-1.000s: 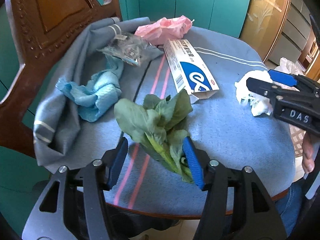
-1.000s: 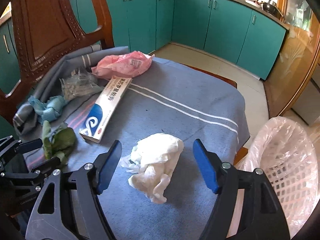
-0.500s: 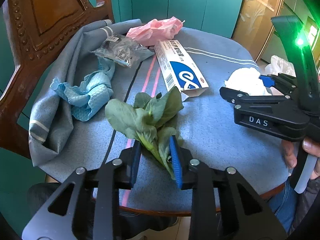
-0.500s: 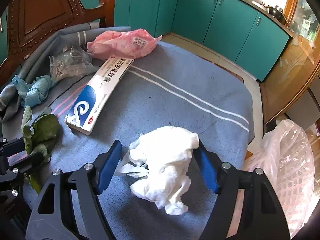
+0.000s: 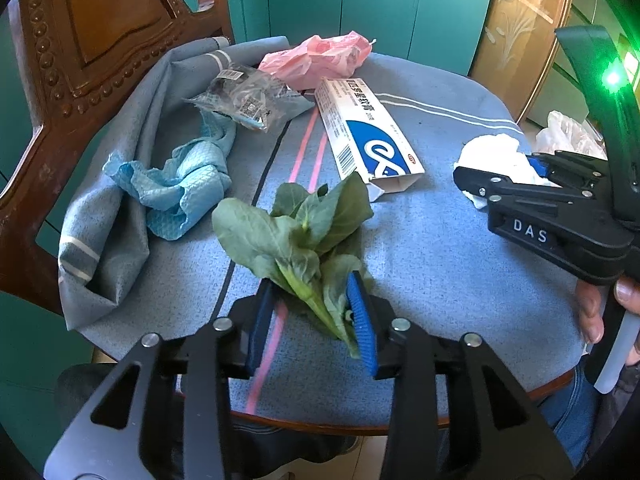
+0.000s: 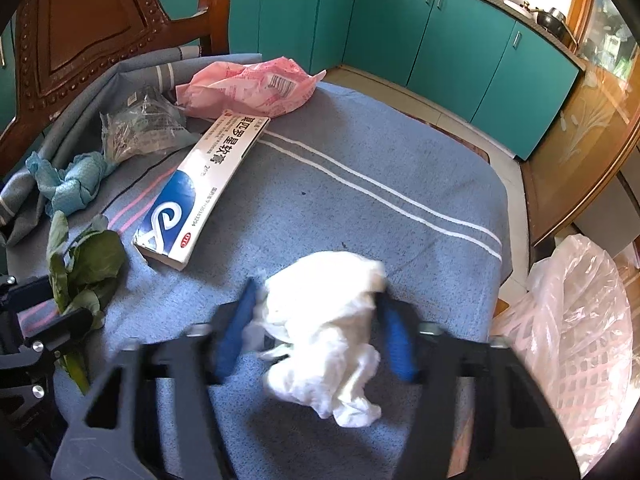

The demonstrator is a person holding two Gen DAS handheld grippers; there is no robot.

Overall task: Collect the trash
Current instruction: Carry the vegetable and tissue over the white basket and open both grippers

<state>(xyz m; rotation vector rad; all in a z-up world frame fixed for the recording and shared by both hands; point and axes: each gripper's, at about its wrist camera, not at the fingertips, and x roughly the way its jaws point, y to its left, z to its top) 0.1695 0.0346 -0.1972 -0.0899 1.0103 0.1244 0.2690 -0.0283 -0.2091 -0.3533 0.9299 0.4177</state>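
My left gripper (image 5: 310, 316) is shut on the stem end of a bunch of green leaves (image 5: 300, 228) lying on the blue tablecloth (image 5: 440, 248). The leaves also show in the right wrist view (image 6: 84, 268). My right gripper (image 6: 320, 332) has its blue pads pressed against both sides of a crumpled white tissue (image 6: 328, 320), which bulges between them. The tissue (image 5: 492, 156) shows at the right in the left wrist view, behind the right gripper (image 5: 500, 176).
A white and blue ointment box (image 6: 204, 184), a pink plastic bag (image 6: 248, 88), a clear wrapper (image 6: 140, 128) and a blue cloth (image 6: 68, 184) lie on the table. A basket lined with a plastic bag (image 6: 572, 332) stands off the table's right edge. A wooden chair (image 5: 80, 40) stands far left.
Both grippers went from open to closed: the left on the leaves' stems, the right on the white tissue. The right gripper also moved forward over the tissue.
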